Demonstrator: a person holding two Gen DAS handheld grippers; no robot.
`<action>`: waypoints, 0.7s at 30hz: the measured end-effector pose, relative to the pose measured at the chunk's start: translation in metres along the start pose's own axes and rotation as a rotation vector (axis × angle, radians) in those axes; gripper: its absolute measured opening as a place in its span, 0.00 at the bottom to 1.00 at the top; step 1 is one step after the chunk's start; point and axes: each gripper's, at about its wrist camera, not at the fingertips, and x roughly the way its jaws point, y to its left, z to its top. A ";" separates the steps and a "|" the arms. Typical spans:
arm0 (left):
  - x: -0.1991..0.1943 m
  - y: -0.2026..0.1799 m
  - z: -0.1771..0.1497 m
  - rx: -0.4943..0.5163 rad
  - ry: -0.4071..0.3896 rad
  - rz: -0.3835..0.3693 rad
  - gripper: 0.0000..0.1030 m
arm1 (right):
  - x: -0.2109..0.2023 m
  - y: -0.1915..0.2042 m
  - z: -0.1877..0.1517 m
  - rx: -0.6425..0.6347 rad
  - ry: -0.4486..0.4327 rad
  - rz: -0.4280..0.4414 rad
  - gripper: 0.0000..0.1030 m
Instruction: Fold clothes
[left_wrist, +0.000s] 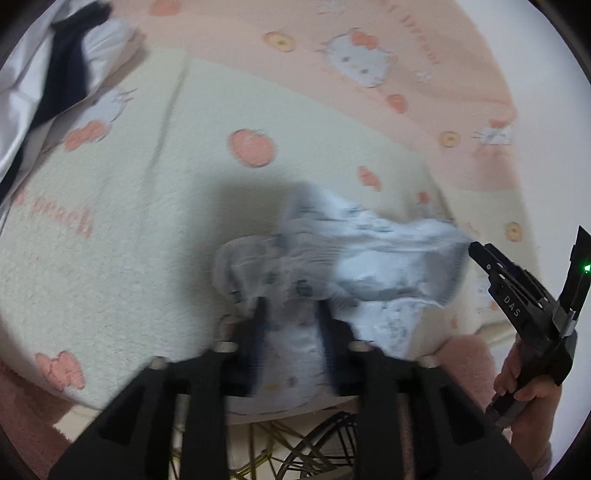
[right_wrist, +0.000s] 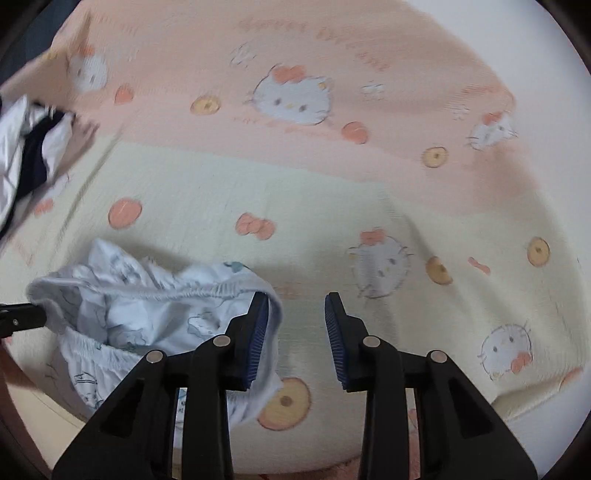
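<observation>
A small white garment with a pale blue print and elastic edges lies bunched on the cartoon-cat blanket. My left gripper points down into it. Its jaws stand apart with loose cloth between and around the fingers; the view is blurred and I see no pinch. In the right wrist view the same garment stretches from the left gripper's tip to my right gripper. The right gripper is open, bare blanket showing in its gap. The garment's edge drapes round its left finger. A hand holds the right gripper at the garment's right edge.
A pile of white and dark navy clothing lies at the far left of the blanket, also seen as a pile in the right wrist view. A wire basket sits below the bed's near edge. Pink fuzzy fabric shows near the hand.
</observation>
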 end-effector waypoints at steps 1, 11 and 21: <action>-0.001 -0.006 0.001 0.018 -0.012 -0.011 0.47 | -0.005 -0.006 0.000 0.027 -0.004 0.030 0.29; 0.053 0.006 0.019 0.067 0.054 0.235 0.25 | 0.023 0.003 -0.006 0.045 0.095 0.224 0.37; 0.022 0.027 -0.016 0.115 0.111 0.285 0.24 | 0.094 0.017 -0.017 0.167 0.320 0.318 0.58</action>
